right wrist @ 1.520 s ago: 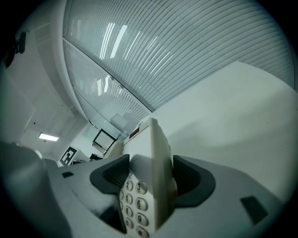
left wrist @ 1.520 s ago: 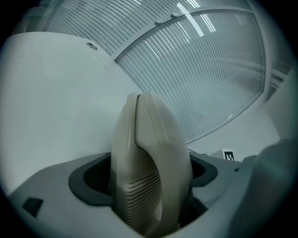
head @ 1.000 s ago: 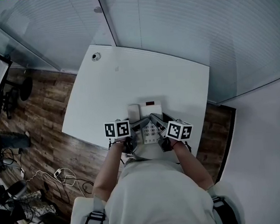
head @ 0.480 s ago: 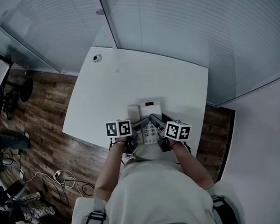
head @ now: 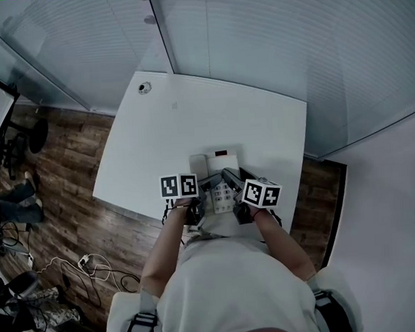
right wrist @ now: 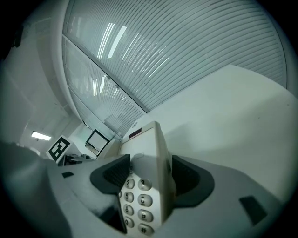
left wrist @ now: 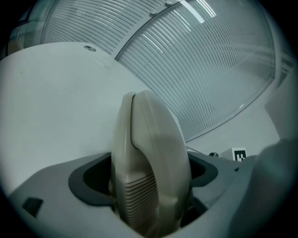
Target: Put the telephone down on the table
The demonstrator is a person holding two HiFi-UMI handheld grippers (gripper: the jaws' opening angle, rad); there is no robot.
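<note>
white table [head: 191,128], small round grommet [head: 144,88] at far corner

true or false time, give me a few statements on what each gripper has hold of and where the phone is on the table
1. The left gripper is shut on the handset. True.
2. The right gripper is open and empty. False: its jaws clamp the telephone base beside the keypad.
3. The telephone base is at the far edge of the table. False: it is at the edge nearest the person.
4. The keypad shows in the right gripper view. True.
</note>
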